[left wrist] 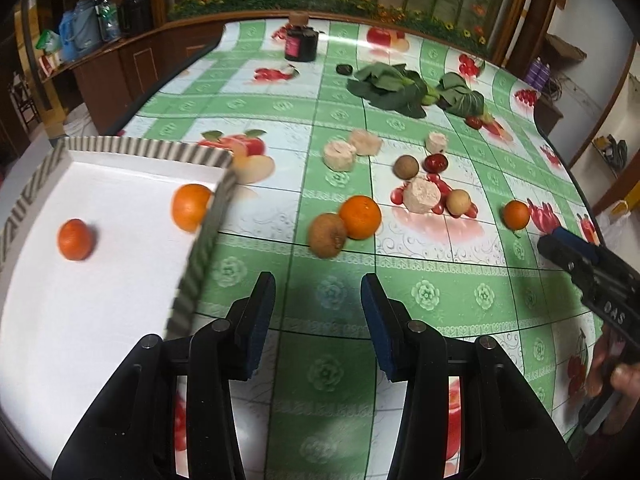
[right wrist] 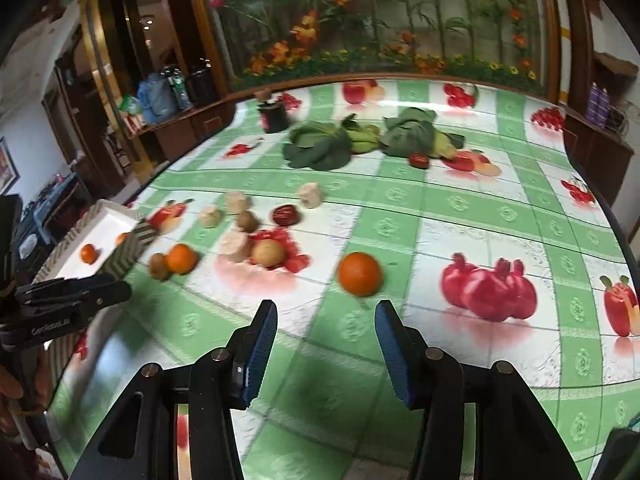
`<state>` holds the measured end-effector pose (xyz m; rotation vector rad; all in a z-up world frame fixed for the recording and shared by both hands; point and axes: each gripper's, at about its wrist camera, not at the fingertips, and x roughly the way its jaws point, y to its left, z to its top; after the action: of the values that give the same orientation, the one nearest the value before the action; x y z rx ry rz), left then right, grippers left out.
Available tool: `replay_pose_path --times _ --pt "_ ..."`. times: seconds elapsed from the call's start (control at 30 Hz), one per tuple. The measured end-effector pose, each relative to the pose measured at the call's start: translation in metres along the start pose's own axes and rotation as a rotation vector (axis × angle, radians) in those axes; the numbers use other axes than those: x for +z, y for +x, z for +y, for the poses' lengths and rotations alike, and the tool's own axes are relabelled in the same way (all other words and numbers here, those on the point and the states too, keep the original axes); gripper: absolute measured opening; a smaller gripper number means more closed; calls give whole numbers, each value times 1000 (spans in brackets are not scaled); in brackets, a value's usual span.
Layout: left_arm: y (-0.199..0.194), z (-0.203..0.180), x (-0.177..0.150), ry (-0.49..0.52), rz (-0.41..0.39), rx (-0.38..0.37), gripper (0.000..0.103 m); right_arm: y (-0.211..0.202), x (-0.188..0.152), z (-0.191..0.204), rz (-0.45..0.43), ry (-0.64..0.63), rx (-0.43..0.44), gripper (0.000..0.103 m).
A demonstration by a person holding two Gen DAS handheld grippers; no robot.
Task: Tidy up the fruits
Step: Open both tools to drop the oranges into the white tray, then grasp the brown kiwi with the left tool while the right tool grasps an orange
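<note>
Two oranges (left wrist: 75, 239) sit in the white tray (left wrist: 120, 148); other fruit (left wrist: 360, 217) crowds the tablecloth (left wrist: 440, 288) ahead as the left gripper (left wrist: 318, 292) and right gripper (right wrist: 326, 320) hover, both wide and empty.

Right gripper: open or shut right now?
Open. The right gripper shows a wide gap between its blue pads, nothing held; an orange lies ahead.

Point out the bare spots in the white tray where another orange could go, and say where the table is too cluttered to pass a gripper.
The tray is mostly bare: its near half, in front of the two oranges, is free. The tablecloth between the left gripper and the kiwi is open. It is crowded around the pale chunks and small red fruits.
</note>
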<state>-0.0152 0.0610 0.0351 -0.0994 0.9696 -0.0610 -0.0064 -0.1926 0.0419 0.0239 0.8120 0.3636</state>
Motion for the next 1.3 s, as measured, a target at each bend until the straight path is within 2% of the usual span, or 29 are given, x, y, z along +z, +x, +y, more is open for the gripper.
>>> replay_pose_path --times 0.37,0.4,0.63,0.73,0.77,0.83,1.1,1.3 --pt "23 -2 10 14 29 12 44 46 18 -15 70 -35 -75 50" --pt "25 -2 12 16 32 18 44 48 18 -16 67 -35 -76 47" --pt "39 -3 20 17 27 33 44 54 18 -17 71 -37 -56 32" --pt "41 0 21 13 11 28 42 54 18 -17 68 -38 -37 31" --pt "42 -1 22 17 7 26 34 54 18 -17 67 -38 -34 31" --pt "42 -2 22 25 2 33 25 54 18 -16 66 -40 -26 31" --pt "31 2 13 5 7 -1 25 47 16 -8 67 -42 -2 31" --pt "10 3 6 -1 -18 -18 25 37 13 9 65 -45 35 31"
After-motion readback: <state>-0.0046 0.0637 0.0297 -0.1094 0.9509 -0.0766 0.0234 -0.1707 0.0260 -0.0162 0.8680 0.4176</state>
